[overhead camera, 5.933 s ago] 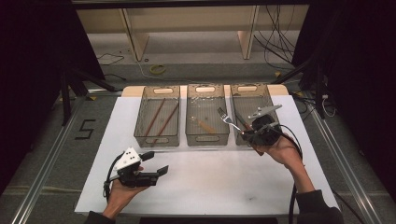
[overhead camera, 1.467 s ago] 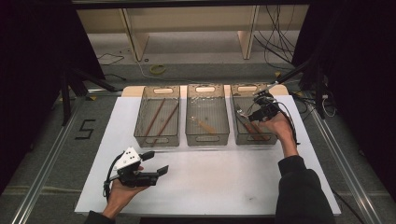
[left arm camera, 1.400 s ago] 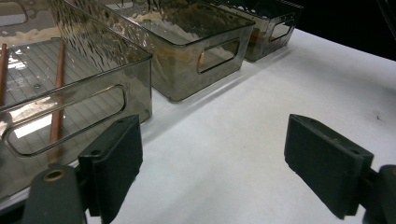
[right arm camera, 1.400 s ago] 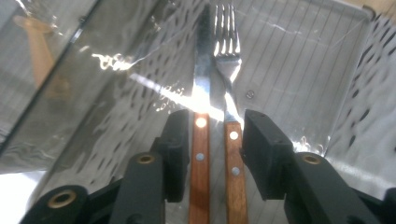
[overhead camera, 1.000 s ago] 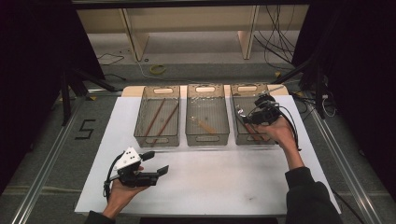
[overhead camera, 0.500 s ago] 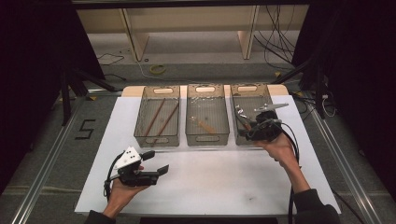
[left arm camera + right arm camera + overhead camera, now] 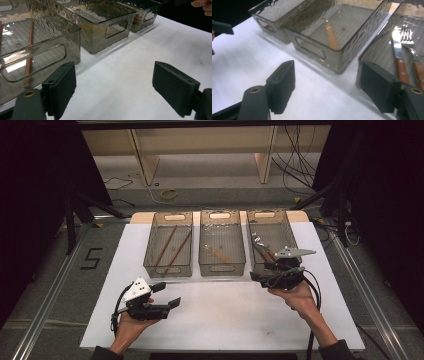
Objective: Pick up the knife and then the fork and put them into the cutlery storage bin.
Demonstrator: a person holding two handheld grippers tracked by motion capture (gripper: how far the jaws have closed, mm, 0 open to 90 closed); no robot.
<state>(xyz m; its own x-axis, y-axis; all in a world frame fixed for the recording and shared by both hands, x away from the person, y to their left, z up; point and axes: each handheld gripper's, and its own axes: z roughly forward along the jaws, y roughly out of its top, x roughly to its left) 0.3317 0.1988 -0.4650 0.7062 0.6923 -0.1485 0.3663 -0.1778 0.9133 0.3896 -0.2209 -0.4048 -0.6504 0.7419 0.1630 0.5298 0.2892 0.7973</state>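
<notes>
Right gripper (image 7: 276,276) empty at the near end of the right bin, w/ jaws wide open; sorting of cutlery looks between two picks.

The right-hand clear smoky plastic bin (image 7: 287,232) sits just in front of the right gripper and holds a wooden-handled steel knife (image 7: 399,53) and a wooden-handled steel fork (image 7: 412,53), side by side, just beyond the gripper's right pad. To its left is the middle clear plastic bin (image 7: 221,262) w/ one wooden-handled utensil (image 7: 218,253); further left, the left clear plastic bin (image 7: 167,267) w/ two brown wooden chopsticks (image 7: 171,246). The left gripper (image 7: 162,301), also wide open and empty, hovers over the white table cover (image 7: 230,315), near its own bin. I judge the drop is done, so the next move probably needs a new piece to be found, approx. lined up between the pads, then closed on.
</notes>
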